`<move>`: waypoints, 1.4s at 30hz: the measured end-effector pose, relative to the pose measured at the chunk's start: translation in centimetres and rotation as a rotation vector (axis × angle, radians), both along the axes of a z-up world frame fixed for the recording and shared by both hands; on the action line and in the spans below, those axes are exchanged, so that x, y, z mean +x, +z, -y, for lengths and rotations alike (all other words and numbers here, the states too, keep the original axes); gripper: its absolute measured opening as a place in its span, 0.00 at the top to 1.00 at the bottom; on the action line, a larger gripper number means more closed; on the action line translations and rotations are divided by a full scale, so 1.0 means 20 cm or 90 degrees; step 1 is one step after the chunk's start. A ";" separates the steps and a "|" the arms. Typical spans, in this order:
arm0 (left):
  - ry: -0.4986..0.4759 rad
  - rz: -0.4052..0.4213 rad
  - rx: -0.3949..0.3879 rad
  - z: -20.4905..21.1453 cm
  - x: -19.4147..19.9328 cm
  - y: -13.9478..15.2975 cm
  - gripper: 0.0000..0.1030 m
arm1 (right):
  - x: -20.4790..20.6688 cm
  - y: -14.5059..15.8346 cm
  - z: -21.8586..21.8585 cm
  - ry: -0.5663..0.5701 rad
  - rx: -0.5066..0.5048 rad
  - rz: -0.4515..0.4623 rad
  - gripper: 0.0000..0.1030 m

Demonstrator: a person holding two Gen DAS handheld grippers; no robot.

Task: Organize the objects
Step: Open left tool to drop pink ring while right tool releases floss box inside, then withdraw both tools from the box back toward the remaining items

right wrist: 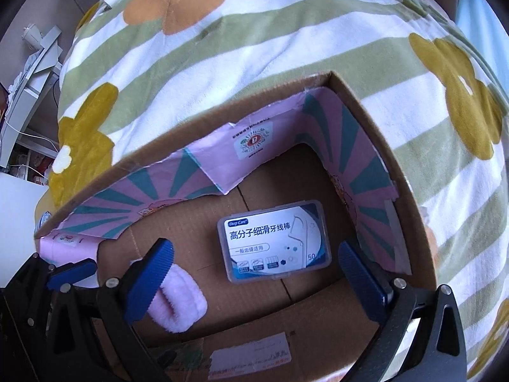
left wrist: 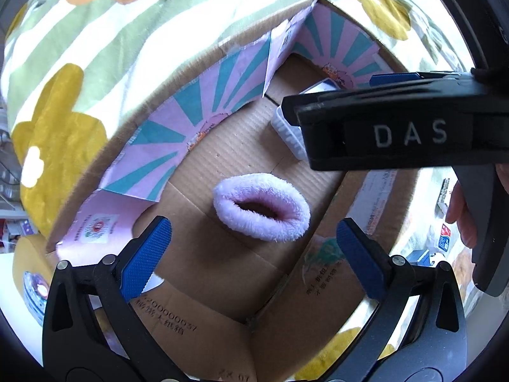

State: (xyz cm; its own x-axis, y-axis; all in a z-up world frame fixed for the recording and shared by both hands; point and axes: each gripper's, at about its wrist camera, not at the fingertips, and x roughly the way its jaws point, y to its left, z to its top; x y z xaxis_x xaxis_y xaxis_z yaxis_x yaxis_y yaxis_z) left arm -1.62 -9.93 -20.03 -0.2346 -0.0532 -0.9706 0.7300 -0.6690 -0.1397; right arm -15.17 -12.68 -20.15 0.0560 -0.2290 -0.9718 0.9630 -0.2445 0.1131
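Cardboard box (right wrist: pixel 410 172) with pink-and-teal lining sits on a flower-striped blanket (right wrist: pixel 286 47). Inside lie a clear floss-pick case (right wrist: pixel 273 242) and a fluffy pink scrunchie (left wrist: pixel 261 207). Left gripper (left wrist: pixel 254 254) and right gripper (right wrist: pixel 254 281) hover, jaws spread, empty.

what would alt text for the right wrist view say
A clear plastic floss pick case lies flat on the floor of an open cardboard box, between the open right gripper fingers. A fluffy pink scrunchie sits at lower left; the box rests on a flowered striped blanket.
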 end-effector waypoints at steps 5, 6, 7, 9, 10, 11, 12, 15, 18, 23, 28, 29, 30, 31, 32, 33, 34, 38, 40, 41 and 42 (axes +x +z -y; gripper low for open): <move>-0.008 -0.009 -0.017 -0.01 0.07 0.15 0.00 | 0.06 0.15 -0.05 -0.001 -0.010 -0.023 0.00; -0.012 -0.013 -0.021 -0.02 0.09 0.19 0.00 | 0.07 0.19 -0.07 -0.002 -0.013 -0.027 0.00; -0.017 -0.016 -0.026 -0.01 0.09 0.22 0.00 | 0.08 0.23 -0.09 -0.003 -0.016 -0.033 0.00; -0.028 -0.022 -0.035 0.00 0.07 0.29 0.00 | 0.12 0.31 -0.11 -0.005 -0.024 -0.046 0.00; -0.036 -0.025 -0.039 0.00 0.09 0.34 0.00 | 0.13 0.35 -0.14 -0.007 -0.028 -0.052 0.00; -0.043 -0.028 -0.043 -0.01 0.10 0.38 0.00 | 0.13 0.39 -0.16 -0.011 -0.032 -0.055 0.00; -0.052 -0.033 -0.048 -0.03 0.12 0.42 0.00 | 0.15 0.42 -0.18 -0.018 -0.037 -0.058 0.00; -0.084 -0.043 -0.063 -0.08 0.17 0.55 0.00 | 0.18 0.53 -0.25 -0.046 -0.048 -0.066 0.00; -0.118 -0.052 -0.077 -0.09 0.16 0.62 0.00 | 0.20 0.64 -0.34 -0.081 -0.057 -0.075 0.00; -0.184 -0.075 -0.090 -0.17 0.17 0.75 0.00 | 0.21 0.81 -0.53 -0.158 -0.070 -0.095 0.00; -0.261 -0.098 -0.098 -0.28 0.14 0.86 0.00 | 0.23 0.94 -0.77 -0.253 -0.076 -0.114 0.00; -0.277 -0.104 -0.098 -0.30 0.13 0.87 0.00 | 0.23 0.96 -0.82 -0.273 -0.077 -0.119 0.00; -0.296 -0.108 -0.100 -0.32 0.11 0.89 0.00 | 0.24 0.99 -0.87 -0.296 -0.077 -0.123 0.00; -0.311 -0.111 -0.101 -0.34 0.10 0.90 0.00 | 0.24 1.01 -0.92 -0.317 -0.078 -0.125 0.00; -0.328 -0.114 -0.102 -0.37 0.09 0.91 0.00 | 0.24 1.02 -0.97 -0.340 -0.079 -0.127 0.00; -0.348 -0.117 -0.104 -0.40 0.08 0.93 0.00 | 0.24 1.04 -1.03 -0.365 -0.080 -0.130 0.00; -0.362 -0.120 -0.104 -0.42 0.06 0.93 0.00 | 0.25 1.06 -1.07 -0.386 -0.079 -0.133 0.00; -0.420 -0.136 -0.098 -0.53 0.02 0.96 0.00 | 0.28 1.10 -1.27 -0.477 -0.076 -0.139 0.00; -0.446 -0.142 -0.100 -0.58 0.00 0.97 0.00 | 0.30 1.12 -1.36 -0.522 -0.074 -0.146 0.00; -0.458 -0.143 -0.103 -0.61 -0.01 0.97 0.00 | 0.31 1.13 -1.40 -0.544 -0.073 -0.151 0.00; -0.469 -0.146 -0.105 -0.63 -0.02 0.97 0.00 | 0.33 1.13 -1.45 -0.566 -0.072 -0.153 0.00</move>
State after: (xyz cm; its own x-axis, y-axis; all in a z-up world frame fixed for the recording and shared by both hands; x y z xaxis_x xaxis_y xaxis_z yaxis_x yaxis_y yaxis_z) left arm -1.97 2.65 -0.53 -0.4584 0.0545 -0.8871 0.0551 -0.9945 -0.0896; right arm -8.65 16.24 2.54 -0.3855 -0.1849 -0.9040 0.4267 -0.9044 0.0030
